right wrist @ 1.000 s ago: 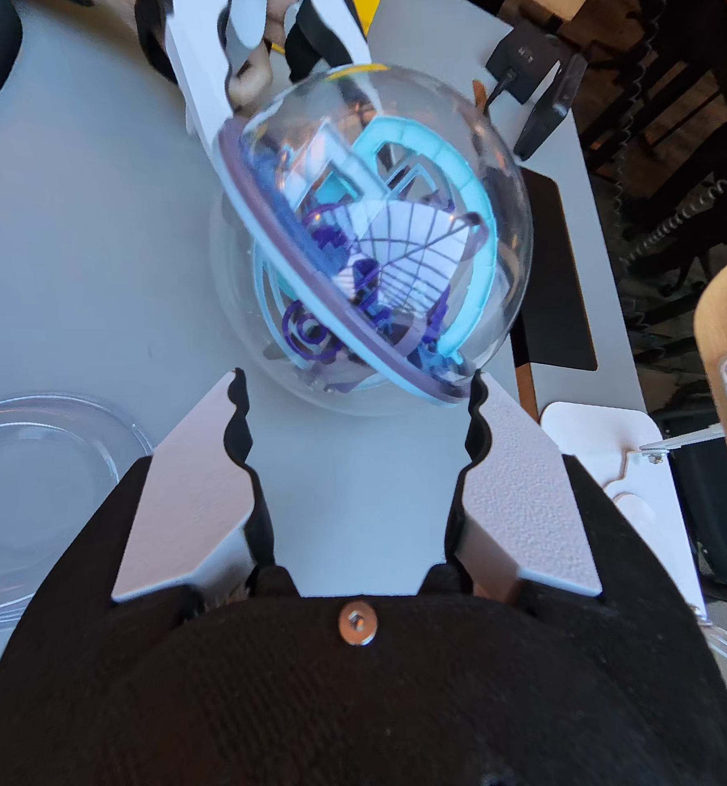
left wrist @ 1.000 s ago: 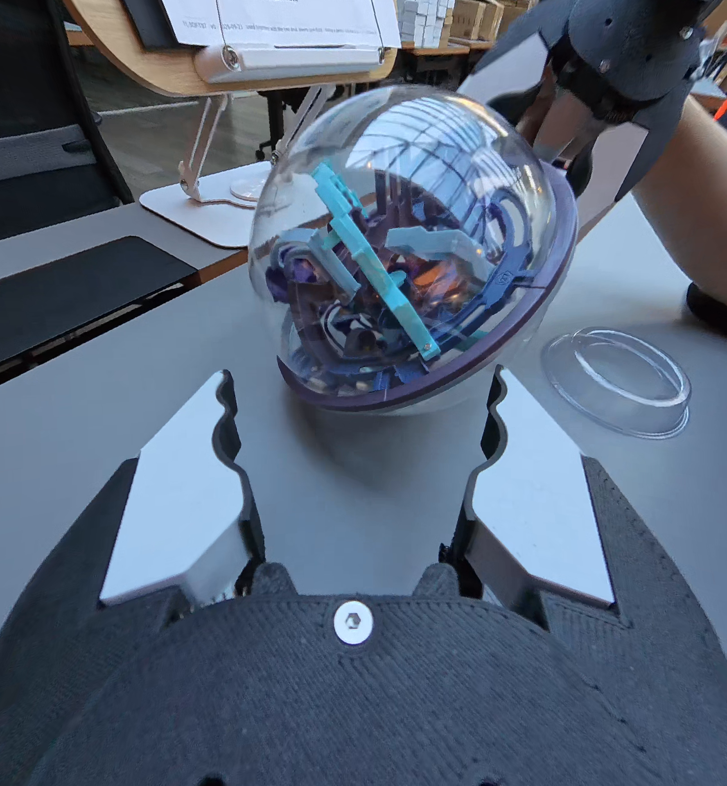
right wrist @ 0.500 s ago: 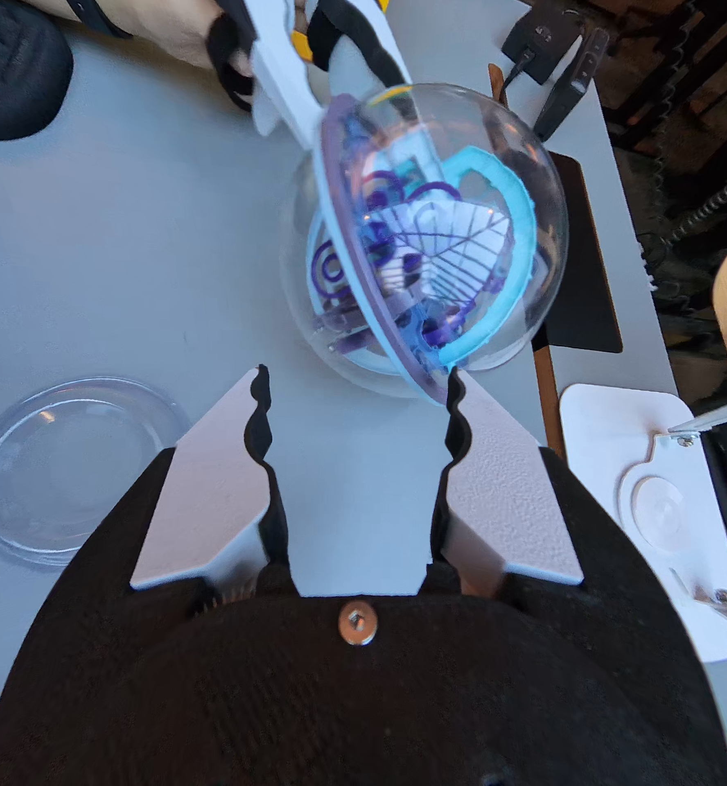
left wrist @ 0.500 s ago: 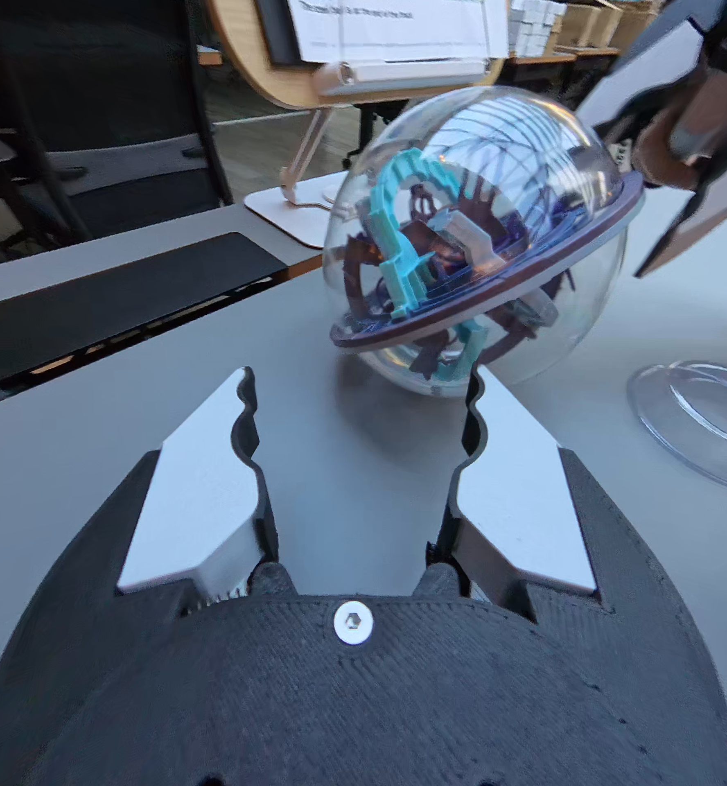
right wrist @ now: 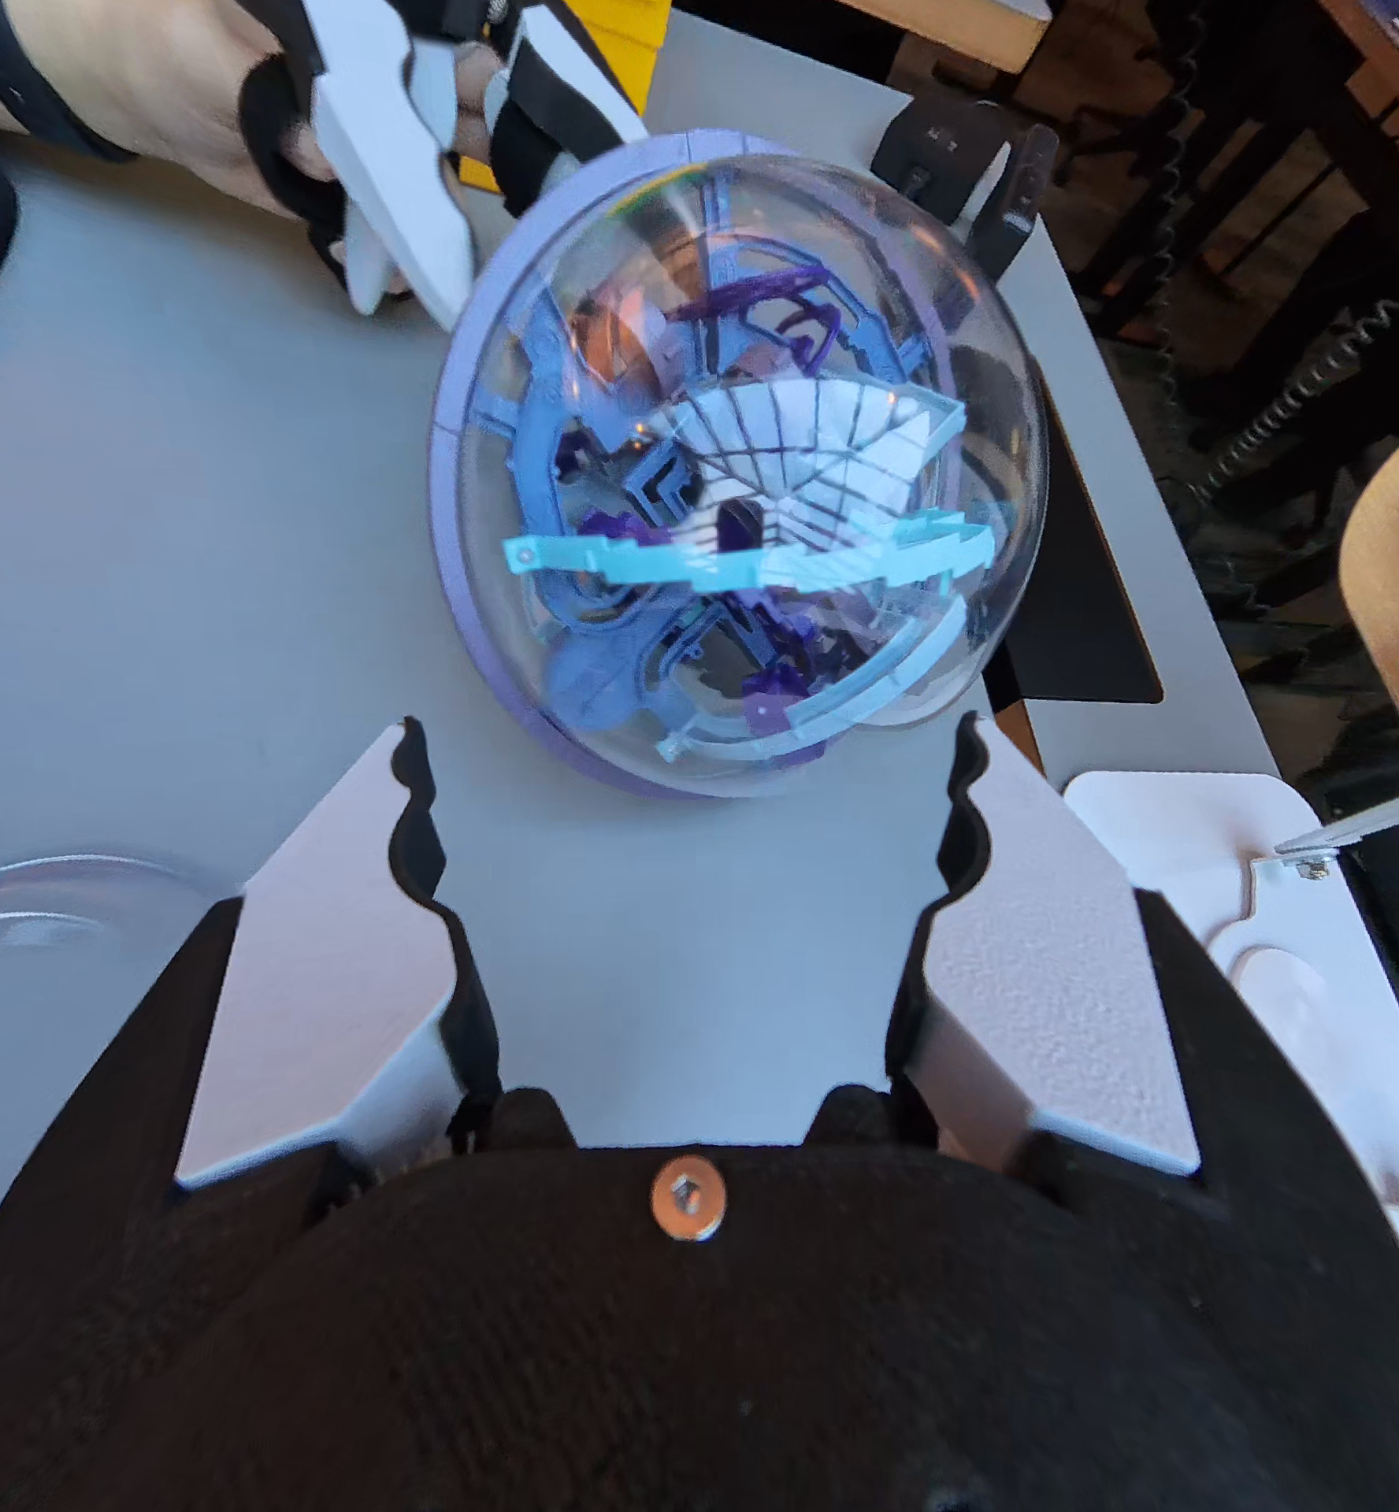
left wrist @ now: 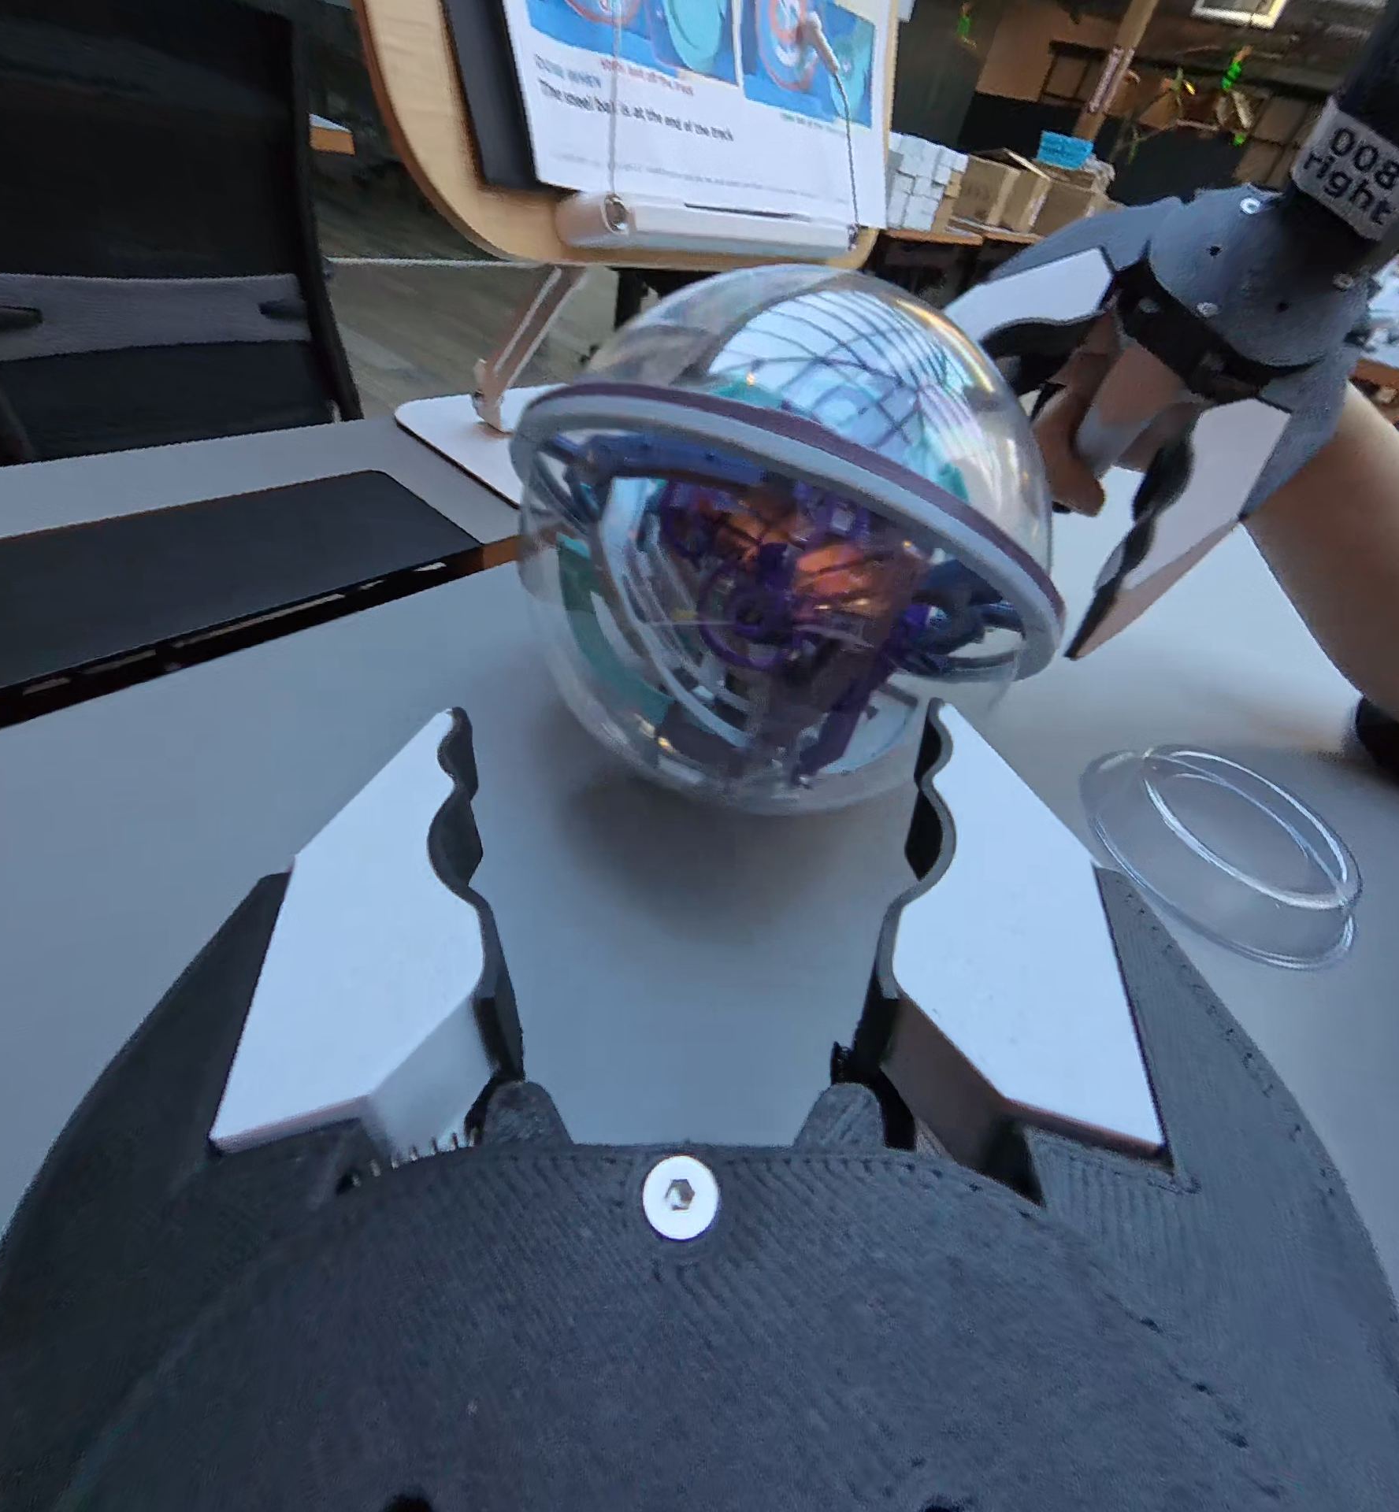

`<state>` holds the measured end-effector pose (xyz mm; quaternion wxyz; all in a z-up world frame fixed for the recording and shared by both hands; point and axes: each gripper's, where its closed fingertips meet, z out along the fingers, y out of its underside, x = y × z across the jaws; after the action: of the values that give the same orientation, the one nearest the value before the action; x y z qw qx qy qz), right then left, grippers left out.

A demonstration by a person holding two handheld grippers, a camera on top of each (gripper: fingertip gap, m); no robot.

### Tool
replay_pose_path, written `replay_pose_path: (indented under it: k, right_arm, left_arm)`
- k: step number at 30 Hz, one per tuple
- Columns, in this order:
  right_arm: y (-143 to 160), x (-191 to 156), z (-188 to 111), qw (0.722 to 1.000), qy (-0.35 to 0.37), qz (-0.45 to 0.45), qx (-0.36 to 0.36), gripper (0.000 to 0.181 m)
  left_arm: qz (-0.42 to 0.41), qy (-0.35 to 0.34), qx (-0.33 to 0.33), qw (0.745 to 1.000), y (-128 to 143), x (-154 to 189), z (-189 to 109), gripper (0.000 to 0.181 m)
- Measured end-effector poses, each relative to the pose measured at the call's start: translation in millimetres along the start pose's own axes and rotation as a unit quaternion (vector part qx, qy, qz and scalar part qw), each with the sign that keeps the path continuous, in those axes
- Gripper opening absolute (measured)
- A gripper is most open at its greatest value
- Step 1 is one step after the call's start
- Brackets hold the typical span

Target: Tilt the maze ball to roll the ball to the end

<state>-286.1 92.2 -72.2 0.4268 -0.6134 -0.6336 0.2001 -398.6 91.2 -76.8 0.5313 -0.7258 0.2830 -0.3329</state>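
Note:
The maze ball (left wrist: 786,540) is a clear sphere with a purple equator ring and blue, teal and purple tracks inside. It rests on the grey table (left wrist: 189,859), between the two grippers. My left gripper (left wrist: 696,720) is open, its fingertips just short of the ball's near side. My right gripper (right wrist: 690,728) is open, its fingertips close to the ball (right wrist: 737,491) on the opposite side. Each gripper also shows in the other's view, the right one (left wrist: 1130,507) and the left one (right wrist: 434,204), both close to the ring. I cannot make out the small ball inside.
A clear plastic stand ring (left wrist: 1220,851) lies on the table beside the ball and also shows in the right wrist view (right wrist: 25,924). A wooden document stand (left wrist: 680,123) on a white base (right wrist: 1253,941) stands behind. A black pad (left wrist: 189,564) and a chair (left wrist: 107,245) lie to the left.
The maze ball has turned on the table: its purple ring went from steeply tilted to arching over the top in the left wrist view. Both grippers shifted around it and stayed open.

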Motion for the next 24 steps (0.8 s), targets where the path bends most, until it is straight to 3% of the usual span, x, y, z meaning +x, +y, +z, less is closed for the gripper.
replay_pose_path:
  k: [9,12,24]
  right_arm:
    - [-5,9,16,0.998,0.026,0.027,0.045,0.138]
    - [-14,3,17,0.997,0.012,0.030,0.067,0.136]
    - [-6,-8,18,0.998,-0.025,0.029,0.042,0.121]
  left_arm:
    - [0.093,0.016,-0.064,0.993,25,23,16,0.128]
    - [0.086,0.023,-0.053,0.995,22,25,15,0.124]
    - [0.088,0.038,-0.036,0.995,15,32,12,0.121]
